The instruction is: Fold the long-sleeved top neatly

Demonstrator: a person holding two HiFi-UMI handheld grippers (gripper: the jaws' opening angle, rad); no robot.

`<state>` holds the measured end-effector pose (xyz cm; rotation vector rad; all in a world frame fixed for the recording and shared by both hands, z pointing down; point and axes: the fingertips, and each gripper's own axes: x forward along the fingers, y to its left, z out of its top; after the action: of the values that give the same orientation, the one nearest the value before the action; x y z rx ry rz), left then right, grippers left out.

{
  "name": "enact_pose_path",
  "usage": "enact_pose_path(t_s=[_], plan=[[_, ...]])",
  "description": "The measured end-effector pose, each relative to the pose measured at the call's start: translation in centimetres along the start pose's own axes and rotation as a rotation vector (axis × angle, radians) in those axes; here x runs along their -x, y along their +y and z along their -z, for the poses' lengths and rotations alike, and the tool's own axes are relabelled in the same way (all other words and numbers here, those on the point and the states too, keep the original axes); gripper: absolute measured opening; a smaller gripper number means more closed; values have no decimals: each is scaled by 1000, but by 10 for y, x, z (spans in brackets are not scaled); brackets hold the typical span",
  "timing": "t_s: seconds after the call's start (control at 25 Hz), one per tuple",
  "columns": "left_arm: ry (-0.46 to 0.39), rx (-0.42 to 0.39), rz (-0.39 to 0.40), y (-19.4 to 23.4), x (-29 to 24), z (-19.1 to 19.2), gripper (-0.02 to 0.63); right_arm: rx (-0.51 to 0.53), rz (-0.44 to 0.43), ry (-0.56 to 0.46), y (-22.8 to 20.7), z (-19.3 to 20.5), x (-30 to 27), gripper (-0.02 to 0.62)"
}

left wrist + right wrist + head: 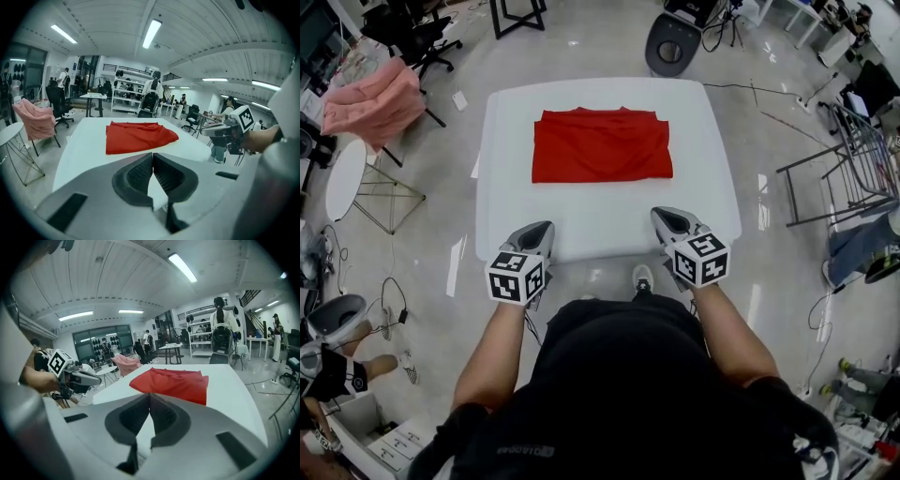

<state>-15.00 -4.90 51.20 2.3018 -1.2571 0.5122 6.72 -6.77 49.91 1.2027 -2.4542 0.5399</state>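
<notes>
Left of the white surface [511, 197], a draped pink cloth [375, 98] hangs beside a small round table [345, 178]. A black office chair [672, 44] stands beyond its far edge, a grey metal rack [848, 173] to its right.

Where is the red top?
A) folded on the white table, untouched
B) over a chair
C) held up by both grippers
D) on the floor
A: the red top lies folded on the table, clear of the shut left gripper and right gripper.
</notes>
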Motion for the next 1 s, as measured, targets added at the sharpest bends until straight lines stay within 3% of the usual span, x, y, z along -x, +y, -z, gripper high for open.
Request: enact_pose_path(t_s=[0.28, 0.48, 0.72, 0.84, 1.0], plan=[[1, 5, -40, -16, -32, -13, 6, -17, 18, -7, -64, -16, -1, 5], [26, 11, -108, -25, -42, -10, 8, -75, 40, 42, -122, -19, -25, 5], [17, 75, -217, -26, -39, -9, 6, -128, 30, 111, -176, -18, -73, 82], [10, 98, -277, -24, -32, -9, 8, -230, 21, 158, -201, -9, -105, 119], [5, 153, -349, -26, -22, 1, 6, -454, 13, 196, -229, 4, -138, 141]])
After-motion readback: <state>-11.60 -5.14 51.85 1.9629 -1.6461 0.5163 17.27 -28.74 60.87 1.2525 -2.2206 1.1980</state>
